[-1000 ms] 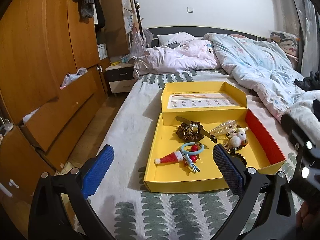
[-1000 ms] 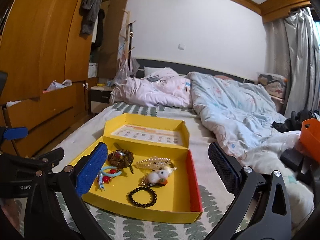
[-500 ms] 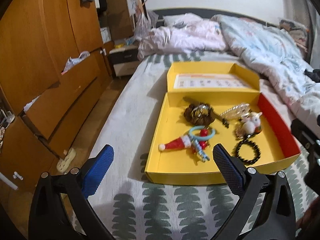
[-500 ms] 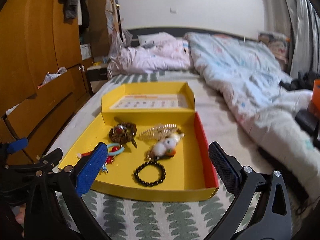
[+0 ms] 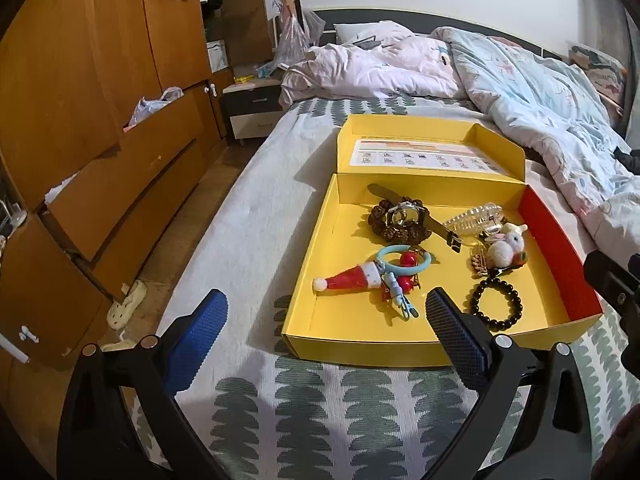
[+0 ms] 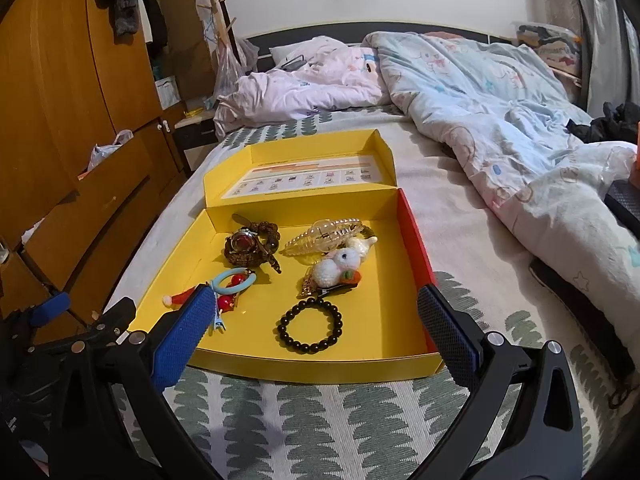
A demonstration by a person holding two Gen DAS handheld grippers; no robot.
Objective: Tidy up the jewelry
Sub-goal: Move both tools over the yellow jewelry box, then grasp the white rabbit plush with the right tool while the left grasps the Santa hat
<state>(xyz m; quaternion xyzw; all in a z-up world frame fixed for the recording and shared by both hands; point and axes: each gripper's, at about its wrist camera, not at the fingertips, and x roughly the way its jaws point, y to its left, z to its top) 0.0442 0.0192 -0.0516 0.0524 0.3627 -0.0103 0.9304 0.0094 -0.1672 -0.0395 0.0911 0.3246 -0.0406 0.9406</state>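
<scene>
An open yellow box (image 5: 344, 344) (image 6: 320, 370) lies on the bed with its lid folded back. Inside lie a black bead bracelet (image 5: 497, 305) (image 6: 311, 324), a watch on a brown bead bracelet (image 5: 402, 218) (image 6: 250, 246), a clear pearl hair claw (image 5: 474, 219) (image 6: 326, 236), a white bunny clip (image 5: 505, 244) (image 6: 338, 268), a blue ring (image 5: 402, 260) (image 6: 232, 280) and a Santa hat charm (image 5: 350, 279). My left gripper (image 5: 326, 332) is open and empty before the box's front left. My right gripper (image 6: 312, 338) is open and empty over the box's front edge.
The bed has a white cover with green leaf print (image 6: 304, 416). A crumpled blue duvet (image 6: 500, 112) lies right of the box, pink bedding (image 5: 372, 68) behind it. A wooden wardrobe with open drawers (image 5: 100, 152) stands left, across a floor strip.
Both grippers have tilted down and moved closer to the box, which now fills more of each view. Both stay open and empty.
</scene>
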